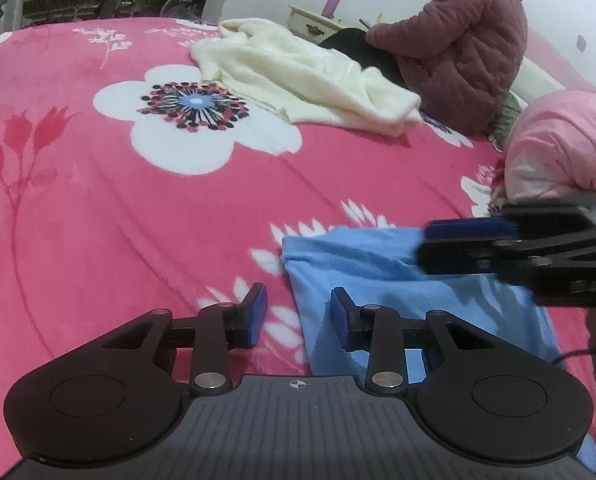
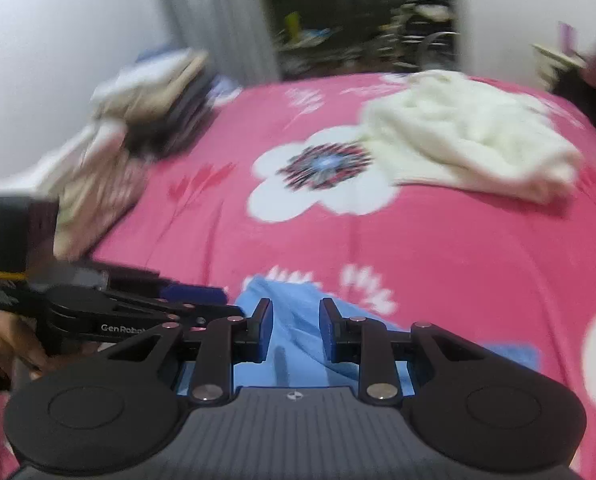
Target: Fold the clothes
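Blue garment under both grippers' empty spread jaws, seated person only in left view

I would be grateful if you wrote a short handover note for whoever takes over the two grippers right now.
Left gripper: open, empty, hovering at the left edge of the blue garment.
Right gripper: open, nothing between its pads, above the same blue garment.
Things: the blue garment lies near you on the pink floral bedspread; a cream fleece garment lies crumpled further back; a pile of clothes sits at the bed's left edge. A person in a quilted jacket sits on the far right.
Done: hard to tell how far the blue garment is folded.
Left: finish the blue garment, then the cream one.
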The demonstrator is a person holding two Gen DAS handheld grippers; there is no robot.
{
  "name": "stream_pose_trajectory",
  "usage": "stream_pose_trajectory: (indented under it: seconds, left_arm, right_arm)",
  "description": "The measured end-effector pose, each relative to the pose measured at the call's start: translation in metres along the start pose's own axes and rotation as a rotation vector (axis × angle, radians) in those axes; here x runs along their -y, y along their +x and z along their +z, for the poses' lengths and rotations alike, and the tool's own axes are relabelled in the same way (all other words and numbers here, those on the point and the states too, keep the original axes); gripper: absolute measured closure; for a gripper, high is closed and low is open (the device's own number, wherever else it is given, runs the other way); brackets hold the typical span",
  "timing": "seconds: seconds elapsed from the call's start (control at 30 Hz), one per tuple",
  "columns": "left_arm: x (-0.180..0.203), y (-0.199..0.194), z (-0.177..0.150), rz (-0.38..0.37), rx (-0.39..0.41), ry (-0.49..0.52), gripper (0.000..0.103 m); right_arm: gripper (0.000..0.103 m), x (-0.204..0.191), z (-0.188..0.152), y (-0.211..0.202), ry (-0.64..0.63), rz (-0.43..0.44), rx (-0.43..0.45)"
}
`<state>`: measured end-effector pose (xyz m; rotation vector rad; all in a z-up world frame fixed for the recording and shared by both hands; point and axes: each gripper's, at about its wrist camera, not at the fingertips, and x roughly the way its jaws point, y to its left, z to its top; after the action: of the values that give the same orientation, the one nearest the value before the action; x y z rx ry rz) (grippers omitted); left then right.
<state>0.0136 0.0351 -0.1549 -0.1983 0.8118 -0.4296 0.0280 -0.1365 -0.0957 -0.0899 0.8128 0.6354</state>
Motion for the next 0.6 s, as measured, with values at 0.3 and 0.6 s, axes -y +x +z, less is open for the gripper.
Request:
stream_pose_trajectory:
  seconds: [0.3, 0.6]
  left_arm:
    - [0.001, -0.003, -0.006, -0.007, 0.038, 0.071, 0.069]
    - [0.008, 0.001, -0.004, -0.023, 0.070, 0.141, 0.069]
  right_arm:
    - [0.085, -0.017, -0.011, 0.043, -0.149, -0.057, -0.145]
    - [0.094, -0.038, -0.006, 0.043, -0.308, -0.137, -0.158]
